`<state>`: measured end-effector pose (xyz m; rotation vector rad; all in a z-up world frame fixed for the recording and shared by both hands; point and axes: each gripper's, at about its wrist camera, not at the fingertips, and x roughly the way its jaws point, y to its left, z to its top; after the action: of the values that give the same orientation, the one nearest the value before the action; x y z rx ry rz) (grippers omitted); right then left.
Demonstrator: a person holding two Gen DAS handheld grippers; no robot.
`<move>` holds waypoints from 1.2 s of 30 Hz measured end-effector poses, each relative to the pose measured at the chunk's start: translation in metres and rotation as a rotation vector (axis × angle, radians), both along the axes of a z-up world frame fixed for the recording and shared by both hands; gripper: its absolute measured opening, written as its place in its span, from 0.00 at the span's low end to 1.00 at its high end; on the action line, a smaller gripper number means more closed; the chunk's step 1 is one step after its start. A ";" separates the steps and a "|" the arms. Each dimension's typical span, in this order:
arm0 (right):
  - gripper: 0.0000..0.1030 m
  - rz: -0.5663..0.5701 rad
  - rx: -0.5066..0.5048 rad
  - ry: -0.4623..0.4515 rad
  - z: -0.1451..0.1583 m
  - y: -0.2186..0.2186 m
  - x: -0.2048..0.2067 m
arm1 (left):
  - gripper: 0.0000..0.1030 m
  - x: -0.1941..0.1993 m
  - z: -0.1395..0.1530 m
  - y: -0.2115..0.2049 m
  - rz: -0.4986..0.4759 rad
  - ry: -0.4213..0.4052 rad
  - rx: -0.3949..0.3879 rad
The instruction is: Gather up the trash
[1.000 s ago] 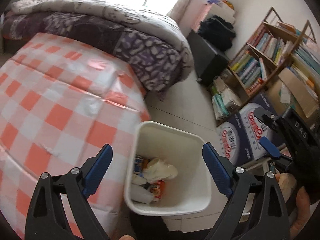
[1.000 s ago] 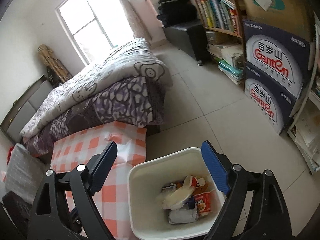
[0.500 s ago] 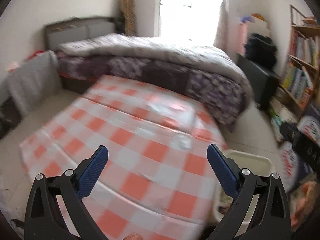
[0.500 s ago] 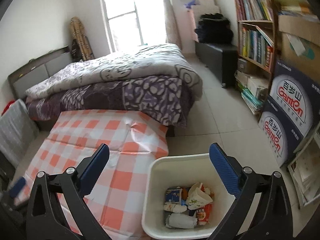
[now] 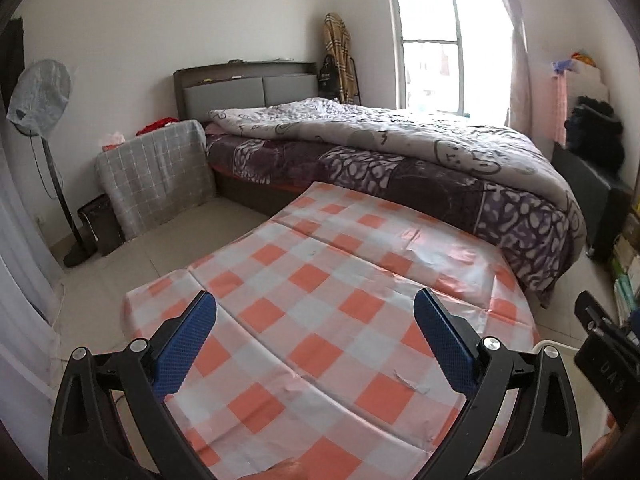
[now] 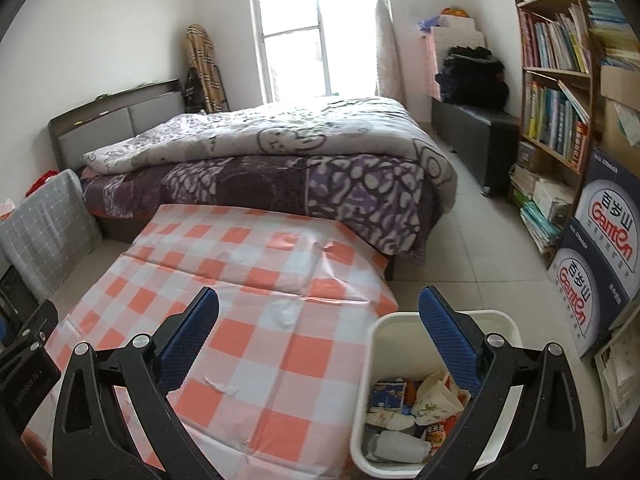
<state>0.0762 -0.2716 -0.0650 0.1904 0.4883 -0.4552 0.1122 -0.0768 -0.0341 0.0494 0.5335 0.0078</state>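
A white trash bin (image 6: 376,340) stands on the floor to the right of a table with an orange and white checked cloth (image 6: 256,280). Several pieces of trash (image 6: 412,404) lie inside it: wrappers, cartons, a crumpled paper. My right gripper (image 6: 318,332) is open and empty, over the table's right edge and the bin. My left gripper (image 5: 314,334) is open and empty above the checked table (image 5: 328,280). Only a sliver of the bin's rim (image 5: 554,346) shows in the left wrist view. No loose trash shows on the cloth.
A bed with a purple and grey duvet (image 6: 280,152) stands behind the table. A bookshelf (image 6: 556,92) and stacked water boxes (image 6: 600,248) line the right wall. A standing fan (image 5: 38,96) and a grey covered item (image 5: 154,176) are at the left.
My left gripper has swung up and left, from looking down into the bin to facing the table and bed. My right gripper has also lifted and drawn back, showing more of the table.
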 end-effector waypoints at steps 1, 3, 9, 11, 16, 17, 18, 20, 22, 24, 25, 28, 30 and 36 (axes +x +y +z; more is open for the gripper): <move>0.93 0.005 -0.007 -0.001 0.000 0.004 0.002 | 0.93 0.002 -0.001 0.004 -0.002 0.011 -0.014; 0.93 0.013 -0.021 -0.008 0.000 0.011 0.004 | 0.93 0.007 -0.006 0.011 -0.004 0.041 -0.039; 0.93 0.030 -0.047 -0.015 0.000 0.024 0.011 | 0.93 0.014 -0.012 0.023 0.017 0.081 -0.070; 0.93 0.031 -0.043 -0.010 -0.001 0.026 0.013 | 0.93 0.015 -0.012 0.026 0.023 0.086 -0.075; 0.93 0.038 -0.043 -0.007 -0.002 0.029 0.016 | 0.93 0.015 -0.014 0.028 0.031 0.094 -0.065; 0.93 0.038 -0.044 -0.007 -0.003 0.030 0.016 | 0.93 0.015 -0.014 0.028 0.033 0.095 -0.062; 0.93 0.038 -0.043 -0.006 -0.003 0.030 0.016 | 0.93 0.016 -0.015 0.027 0.033 0.097 -0.061; 0.93 0.037 -0.039 -0.006 -0.003 0.030 0.016 | 0.93 0.016 -0.015 0.027 0.033 0.098 -0.058; 0.93 0.036 -0.040 -0.008 -0.003 0.030 0.016 | 0.93 0.016 -0.016 0.027 0.032 0.097 -0.059; 0.93 0.038 -0.042 -0.007 -0.003 0.029 0.016 | 0.93 0.016 -0.016 0.027 0.032 0.099 -0.059; 0.93 0.038 -0.043 -0.006 -0.003 0.030 0.016 | 0.93 0.016 -0.016 0.027 0.031 0.099 -0.058; 0.93 0.038 -0.042 -0.007 -0.002 0.029 0.016 | 0.93 0.017 -0.017 0.027 0.030 0.102 -0.055; 0.93 0.038 -0.042 -0.006 -0.002 0.029 0.016 | 0.93 0.017 -0.017 0.026 0.030 0.102 -0.055; 0.93 0.036 -0.040 -0.004 -0.003 0.030 0.016 | 0.93 0.017 -0.017 0.026 0.029 0.101 -0.055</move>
<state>0.0923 -0.2417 -0.0684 0.1435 0.4773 -0.4291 0.1290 -0.0503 -0.0510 -0.0114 0.6355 0.0187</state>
